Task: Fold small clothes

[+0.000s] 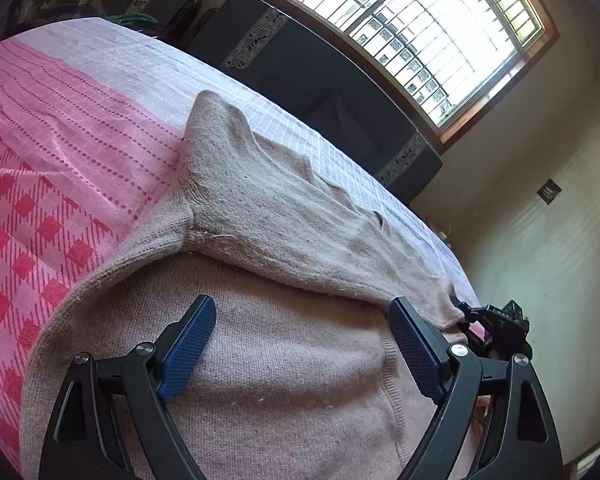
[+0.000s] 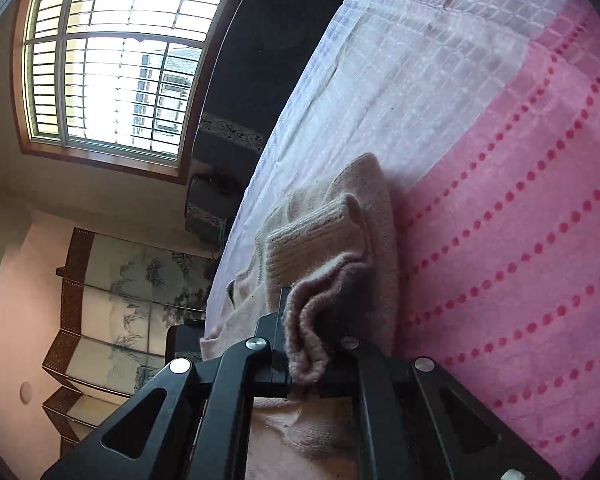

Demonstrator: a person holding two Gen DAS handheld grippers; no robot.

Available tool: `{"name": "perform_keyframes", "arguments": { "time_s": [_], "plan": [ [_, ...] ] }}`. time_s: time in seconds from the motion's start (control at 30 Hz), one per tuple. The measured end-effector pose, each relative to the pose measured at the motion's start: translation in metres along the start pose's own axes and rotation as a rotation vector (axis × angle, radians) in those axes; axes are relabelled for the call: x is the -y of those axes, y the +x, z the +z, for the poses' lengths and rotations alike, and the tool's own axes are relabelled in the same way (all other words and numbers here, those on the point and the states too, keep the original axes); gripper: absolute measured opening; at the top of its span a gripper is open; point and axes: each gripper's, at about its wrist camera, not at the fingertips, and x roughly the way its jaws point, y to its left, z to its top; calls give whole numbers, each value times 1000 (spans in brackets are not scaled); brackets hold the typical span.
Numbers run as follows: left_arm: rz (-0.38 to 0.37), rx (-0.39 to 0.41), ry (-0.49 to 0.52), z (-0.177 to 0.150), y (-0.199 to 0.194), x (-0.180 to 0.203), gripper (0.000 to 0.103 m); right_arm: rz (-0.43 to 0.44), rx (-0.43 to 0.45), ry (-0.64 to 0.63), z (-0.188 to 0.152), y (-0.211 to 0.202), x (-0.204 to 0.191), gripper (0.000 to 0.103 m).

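Sweater [image 1: 260, 216] lies spread on the bed [image 1: 60, 168], reaching toward its window-side edge. The right tongs [image 2: 306, 344] are clamped on a bunched knit edge; judging by the thick wad, a layer could slip out if pulled hard, or the fold could drag crooked. The left tongs [image 1: 300, 344] hang wide apart just over the sweater's body, gripping nothing, so the cloth is unpinned and may slide.
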Motion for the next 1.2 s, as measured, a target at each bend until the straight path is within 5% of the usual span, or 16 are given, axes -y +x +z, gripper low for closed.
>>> {"name": "perform_keyframes", "arguments": {
  "time_s": [0.33,0.5,0.6,0.9,1.2],
  "plan": [
    [50,-23,-60,44,30,-7,88,1,5,-49,-3,-1,4,9],
    [122,213,-131,44,0,-29,77,8,9,-52,-4,-2,7,8],
    [84,192,-191,43,-1,-49,70,-1,3,-64,-4,0,5,8],
    [206,210,-149,36,1,-34,70,39,23,-27,-4,-5,11,9],
    [233,220,-165,35,2,-34,67,83,118,14,-2,-23,21,14]
  ]
}}
